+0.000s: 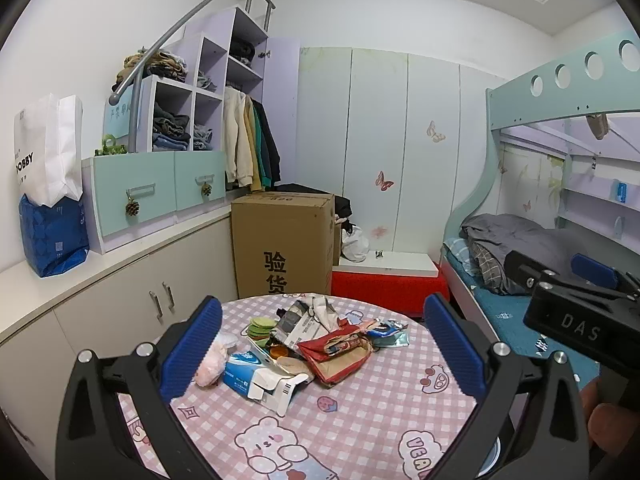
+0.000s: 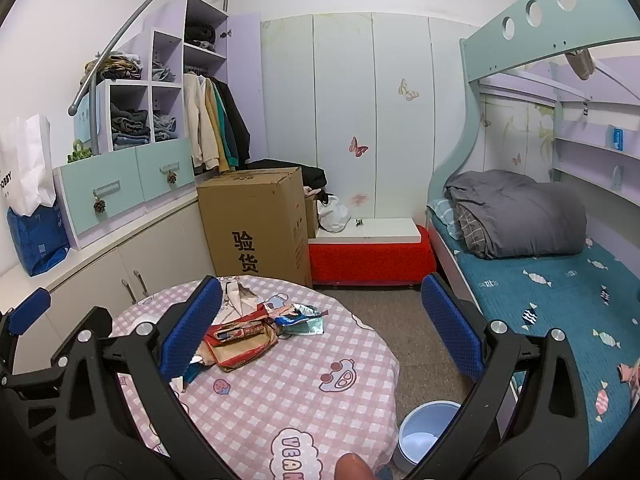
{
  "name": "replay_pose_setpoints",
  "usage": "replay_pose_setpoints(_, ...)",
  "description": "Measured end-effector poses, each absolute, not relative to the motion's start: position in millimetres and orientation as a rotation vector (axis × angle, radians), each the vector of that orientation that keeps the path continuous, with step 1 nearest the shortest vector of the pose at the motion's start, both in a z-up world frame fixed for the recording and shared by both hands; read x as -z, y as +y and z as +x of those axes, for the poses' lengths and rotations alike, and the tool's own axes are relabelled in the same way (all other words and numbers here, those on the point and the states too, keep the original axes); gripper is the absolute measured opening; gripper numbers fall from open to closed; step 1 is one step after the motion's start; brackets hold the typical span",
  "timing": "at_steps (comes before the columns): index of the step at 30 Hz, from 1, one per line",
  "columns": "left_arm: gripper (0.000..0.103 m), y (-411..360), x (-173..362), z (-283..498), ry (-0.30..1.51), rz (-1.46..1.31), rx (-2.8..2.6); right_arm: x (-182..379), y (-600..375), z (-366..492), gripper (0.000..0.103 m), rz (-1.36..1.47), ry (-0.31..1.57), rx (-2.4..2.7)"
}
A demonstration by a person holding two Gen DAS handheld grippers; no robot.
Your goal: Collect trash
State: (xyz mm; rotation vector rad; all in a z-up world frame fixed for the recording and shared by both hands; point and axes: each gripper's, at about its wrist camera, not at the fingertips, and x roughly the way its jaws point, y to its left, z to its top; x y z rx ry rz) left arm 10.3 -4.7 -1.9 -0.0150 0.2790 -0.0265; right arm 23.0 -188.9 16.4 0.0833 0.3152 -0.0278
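Note:
A pile of trash lies on the round table with a pink checked cloth (image 1: 360, 420). It holds a red and brown paper bag (image 1: 336, 356), a blue tissue pack (image 1: 240, 368), a white carton (image 1: 276, 388), green discs (image 1: 260, 326) and foil wrappers (image 1: 388, 330). My left gripper (image 1: 322, 346) hovers open in front of the pile, touching nothing. My right gripper (image 2: 322, 328) is open too, to the right of the bag (image 2: 240, 340) and wrappers (image 2: 300, 316), partly over the table's edge. A pale blue bin (image 2: 424, 432) stands on the floor beside the table.
A tall cardboard box (image 1: 284, 240) stands behind the table, with a red bench (image 1: 388, 284) next to it. Cabinets (image 1: 120, 304) line the left wall. A bunk bed (image 2: 540, 288) with a grey quilt fills the right side. Carpeted floor (image 2: 380, 304) lies between table and bed.

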Motion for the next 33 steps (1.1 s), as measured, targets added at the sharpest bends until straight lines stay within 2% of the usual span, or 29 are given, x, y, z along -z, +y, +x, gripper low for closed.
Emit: replay_pose_setpoints(33,0.099,6.0,21.9,27.8,0.337,-0.042,0.018,1.6,-187.2,40.1,0.098,0.066,0.360,0.026)
